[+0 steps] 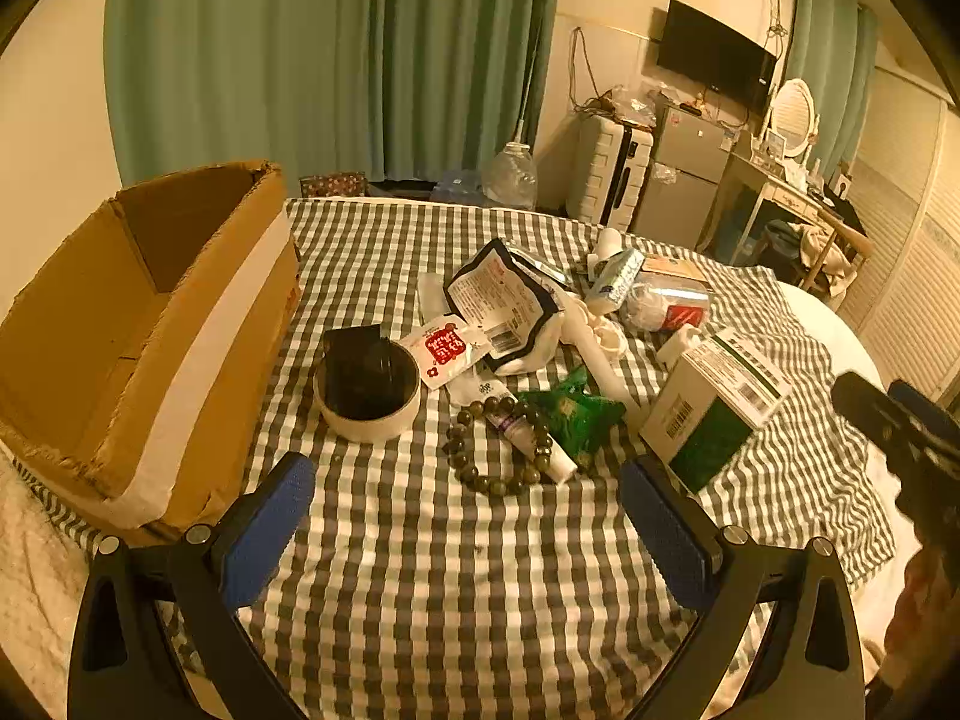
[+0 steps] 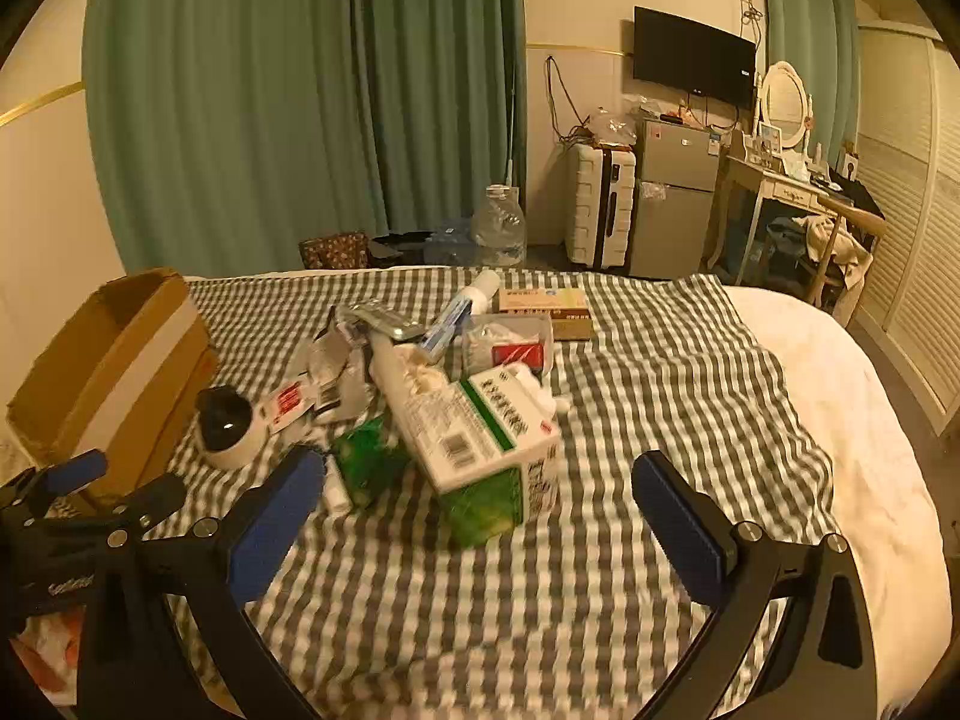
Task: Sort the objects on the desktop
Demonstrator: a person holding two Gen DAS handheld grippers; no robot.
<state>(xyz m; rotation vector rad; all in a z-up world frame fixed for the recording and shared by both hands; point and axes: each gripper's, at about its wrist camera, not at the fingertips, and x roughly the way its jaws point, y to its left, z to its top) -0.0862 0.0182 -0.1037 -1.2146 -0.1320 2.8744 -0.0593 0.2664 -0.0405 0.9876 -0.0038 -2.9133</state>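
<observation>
Two grippers, left gripper point(image 1: 467, 498) & right gripper point(image 2: 477, 495), both wide apart w/ nothing held; one cardboard box point(image 1: 138, 324).

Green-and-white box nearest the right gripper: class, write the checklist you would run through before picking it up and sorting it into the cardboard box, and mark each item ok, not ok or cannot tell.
1. Right gripper open and holding nothing: ok.
2. Left gripper open and holding nothing: ok.
3. Green-and-white box in plain view in front of the right gripper: ok.
4. Green-and-white box free of other things: not ok; it is tilted and seems to lean on the pile, with the green packet right beside it.
5. Cardboard box open on top with room inside: ok.
6. Bead bracelet out of the way: cannot tell; it is not visible in the right wrist view.
</observation>
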